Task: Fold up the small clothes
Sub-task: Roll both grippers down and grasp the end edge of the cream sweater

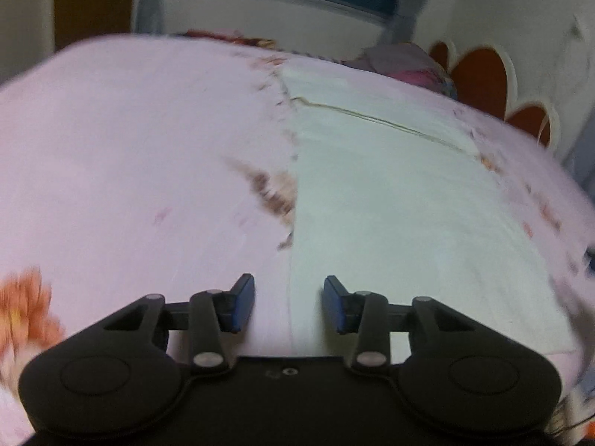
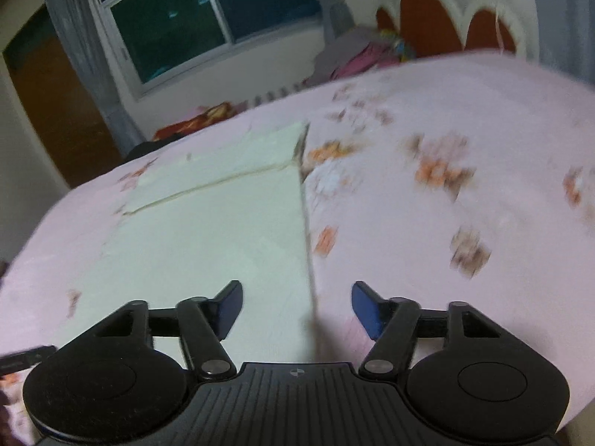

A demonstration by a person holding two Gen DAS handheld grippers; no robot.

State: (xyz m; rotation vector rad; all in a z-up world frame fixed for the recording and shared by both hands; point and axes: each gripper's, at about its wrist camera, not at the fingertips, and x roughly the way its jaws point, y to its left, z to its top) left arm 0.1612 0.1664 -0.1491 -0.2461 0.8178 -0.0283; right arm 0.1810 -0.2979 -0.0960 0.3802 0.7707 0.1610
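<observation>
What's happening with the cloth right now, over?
Left gripper open, empty. Right gripper open, empty. Pale cloth flat on pink bedsheet, one fold showing. Nothing in the way.

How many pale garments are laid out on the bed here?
1: the pale cloth lies flat on the pink bedsheet, ahead of both grippers. More clothes may lie outside the frames.

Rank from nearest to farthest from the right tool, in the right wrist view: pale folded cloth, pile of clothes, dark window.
1. Pale folded cloth, just ahead of the right tool, left.
2. Pile of clothes, bed's far edge.
3. Dark window, back wall.
</observation>
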